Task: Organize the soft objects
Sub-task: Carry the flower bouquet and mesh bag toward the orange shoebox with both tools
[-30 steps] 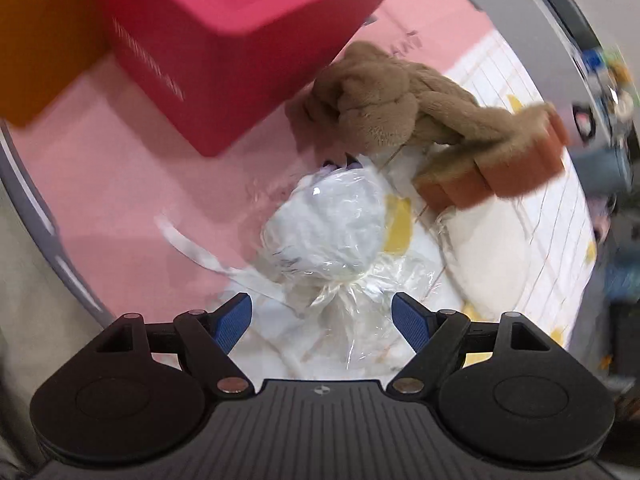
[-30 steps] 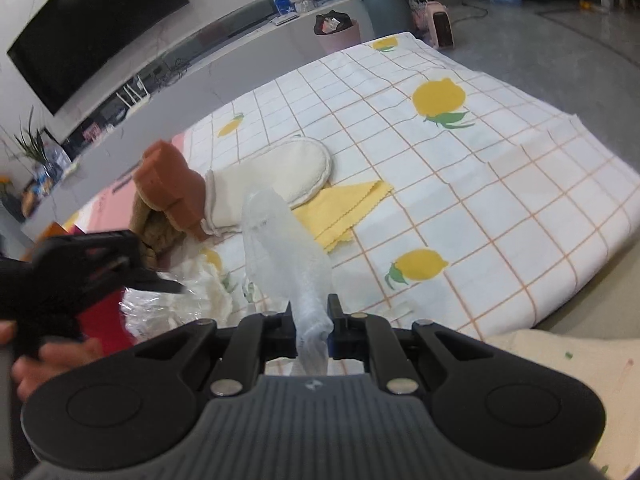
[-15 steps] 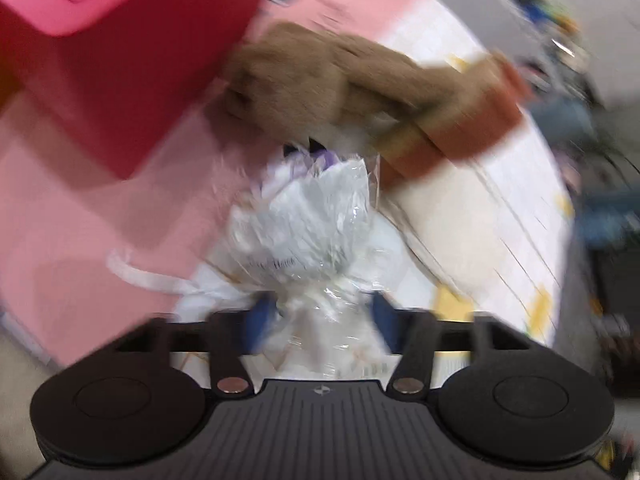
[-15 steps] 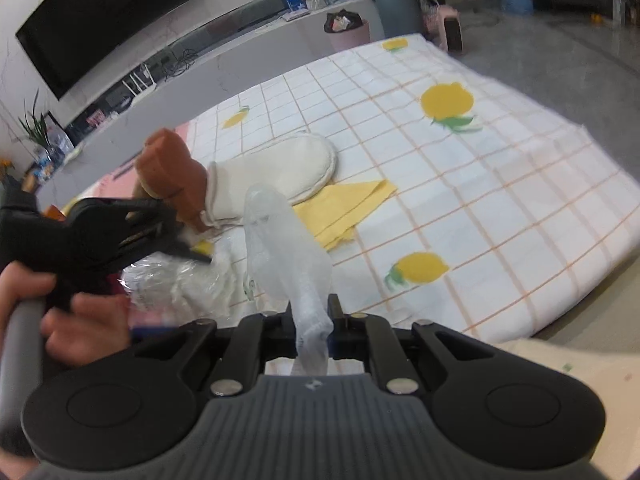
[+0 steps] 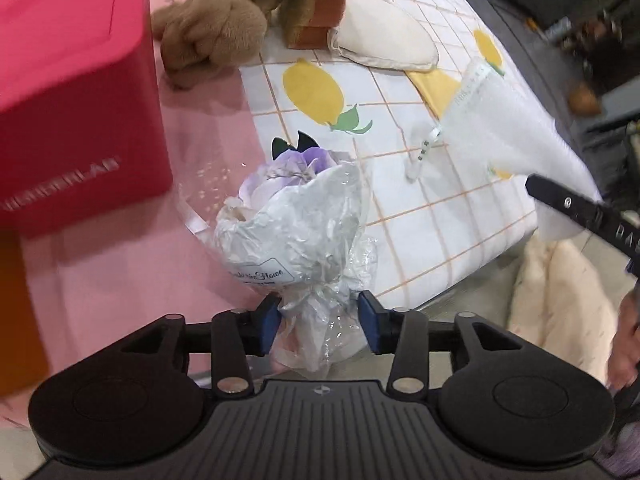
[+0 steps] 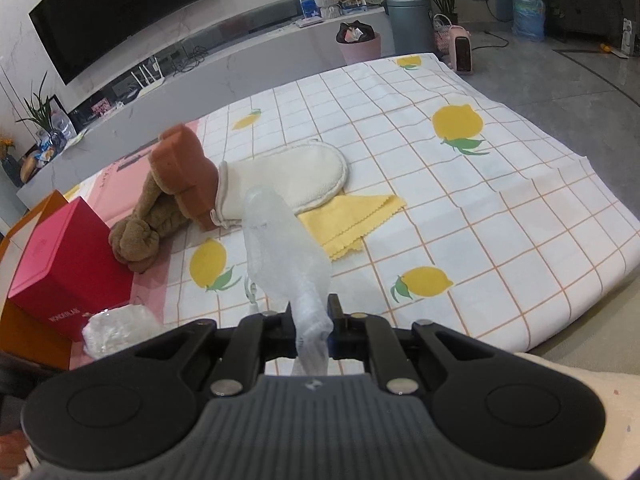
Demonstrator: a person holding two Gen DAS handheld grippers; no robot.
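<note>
My left gripper (image 5: 318, 316) is shut on the crinkled stem of a plastic-wrapped flower bouquet (image 5: 296, 224) with purple petals, holding it above the pink mat (image 5: 120, 264). The bouquet also shows in the right wrist view (image 6: 118, 330). My right gripper (image 6: 312, 320) is shut on a white mesh bag (image 6: 286, 256), which also shows in the left wrist view (image 5: 508, 140). A brown braided plush (image 6: 150, 226), an orange-brown sponge (image 6: 184, 172), a cream mitt (image 6: 292, 178) and a yellow cloth (image 6: 348, 220) lie on the lemon-print sheet (image 6: 480, 208).
A red box (image 6: 60, 268) stands on the pink mat at the left, with an orange box (image 6: 28, 320) beside it. A cream cushion (image 5: 560, 300) lies below the sheet's front edge. A TV wall, bins and a heater are far behind.
My left gripper closed on the bouquet's stem and lifted it back from the plush toward the front edge. My right gripper kept hold of the mesh bag.
</note>
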